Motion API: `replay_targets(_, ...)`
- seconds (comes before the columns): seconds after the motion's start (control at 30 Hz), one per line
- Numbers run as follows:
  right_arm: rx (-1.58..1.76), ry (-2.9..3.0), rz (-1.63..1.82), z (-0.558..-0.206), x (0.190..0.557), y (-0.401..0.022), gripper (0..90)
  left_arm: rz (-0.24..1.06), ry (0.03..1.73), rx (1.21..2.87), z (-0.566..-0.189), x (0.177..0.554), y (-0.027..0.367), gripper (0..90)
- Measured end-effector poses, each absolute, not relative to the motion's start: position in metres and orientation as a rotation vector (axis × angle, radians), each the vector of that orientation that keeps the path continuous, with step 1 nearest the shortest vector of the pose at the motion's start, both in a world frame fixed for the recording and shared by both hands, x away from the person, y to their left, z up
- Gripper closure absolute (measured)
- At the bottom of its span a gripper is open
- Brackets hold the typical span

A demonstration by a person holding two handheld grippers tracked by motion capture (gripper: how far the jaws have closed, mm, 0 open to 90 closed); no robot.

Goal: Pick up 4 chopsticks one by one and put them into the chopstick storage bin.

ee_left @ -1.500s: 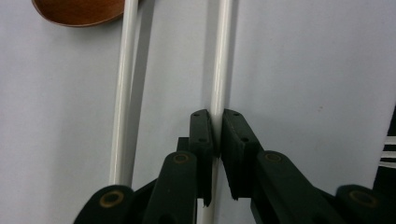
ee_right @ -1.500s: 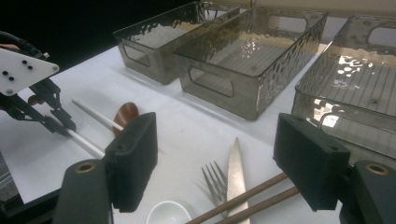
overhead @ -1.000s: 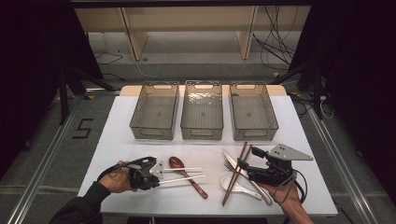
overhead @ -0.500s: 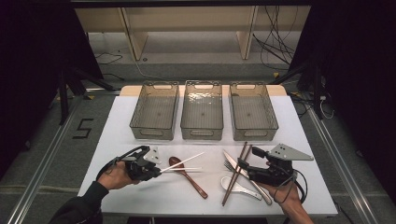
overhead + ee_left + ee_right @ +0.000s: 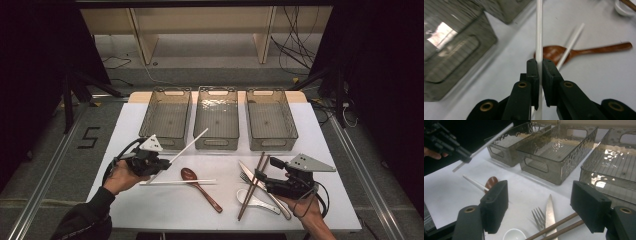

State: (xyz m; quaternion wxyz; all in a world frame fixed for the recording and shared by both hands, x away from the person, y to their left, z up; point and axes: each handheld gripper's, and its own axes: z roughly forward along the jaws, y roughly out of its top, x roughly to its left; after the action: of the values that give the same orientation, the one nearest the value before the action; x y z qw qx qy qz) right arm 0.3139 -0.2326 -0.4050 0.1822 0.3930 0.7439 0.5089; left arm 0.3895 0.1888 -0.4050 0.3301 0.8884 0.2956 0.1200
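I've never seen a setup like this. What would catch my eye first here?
Probably the white chopstick raised off the table, clamped in the left gripper and pointing toward three clear bins lined up at the back. Its twin lies across a wooden spoon at the table's centre. On the right, the open right gripper sits over a pile of brown chopsticks, a fork and a knife.

Long, thin white chopstick (image 5: 187,144), straight and round. Clamped near its lower end, lifted clear of the table (image 5: 165,205), tilted up and away toward the leftmost clear bin (image 5: 167,112). Second white chopstick (image 5: 177,182), its twin, flat on the table across the brown wooden spoon (image 5: 200,189).
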Motion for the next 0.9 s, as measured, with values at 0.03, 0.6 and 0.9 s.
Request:
replay_targets(0.03, 1.11, 2.099, 1.436, -0.405, 0.314, -0.233, 31.2, 0.323, 0.784, 2.312, -0.403, 0.392, 0.19, 84.2)
replay_targets(0.6, 1.111, 2.1, 1.437, -0.405, 0.314, -0.232, 31.2, 0.413, 0.988, 2.081, -0.375, 0.431, 0.219, 84.1)
replay_targets(0.9, 1.113, 2.098, 1.442, -0.405, 0.314, -0.233, 31.2, 0.449, 1.042, 2.028, -0.363, 0.46, 0.22, 84.1)
